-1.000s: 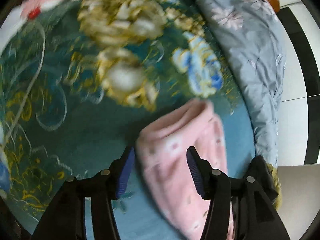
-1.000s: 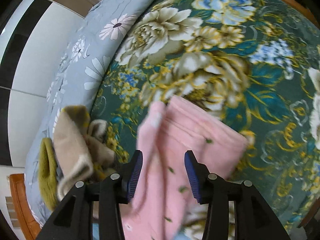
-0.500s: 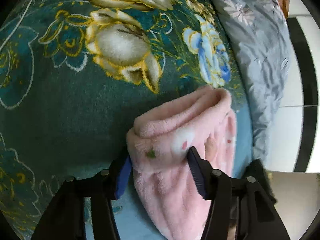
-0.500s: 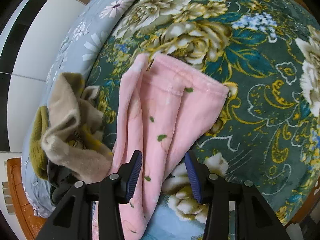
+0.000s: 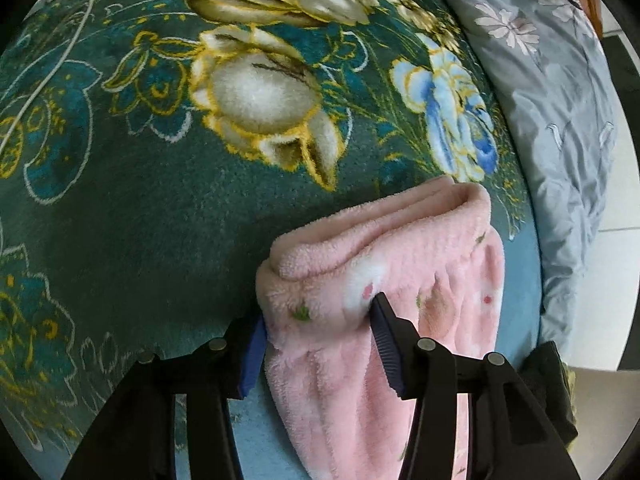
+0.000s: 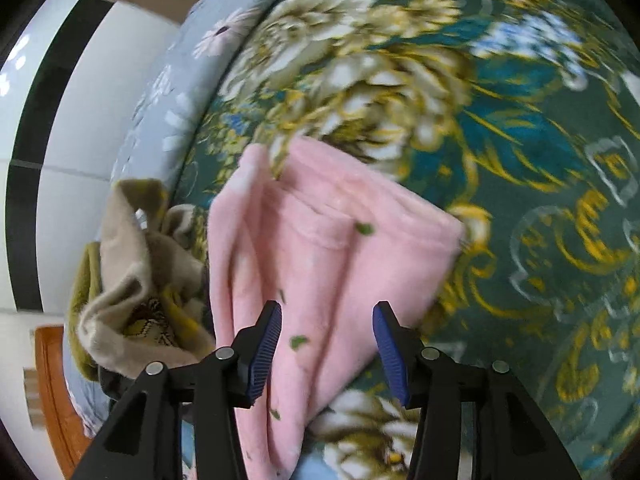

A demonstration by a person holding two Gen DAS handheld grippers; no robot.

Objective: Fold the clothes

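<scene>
Pink fleece garment (image 5: 384, 280) fills the lower middle of the left wrist view, lying on a green plush blanket (image 5: 140, 200) woven with gold, cream and blue flowers. Its pile is thick and fuzzy, printed with small green leaves and red dots, and its far end is a rounded fold of several stacked layers. The left gripper (image 5: 320, 332) has its blue ribbed pads set against both sides of the bunched near part of that fold, gripping the fleece between them. Along the right edge lies a grey-blue quilt (image 5: 560, 100), smooth and creased, with pale daisy prints. A thin white cord (image 5: 48, 64) curves over the blanket at the upper left.

In the right wrist view the garment (image 6: 332, 248) appears as a flat, roughly rectangular pink slab with lengthwise creases, spread on the same blanket (image 6: 520, 140); the picture is somewhat blurred. The right gripper (image 6: 327, 344) stands wide, its pads apart above the near end of the fleece and not pressing it. Just left of the garment sits a crumpled heap of beige and olive knitwear (image 6: 132, 280), soft and rumpled, beside the quilt (image 6: 188, 80). A wooden bed frame (image 6: 52, 380) shows at the lower left.
</scene>
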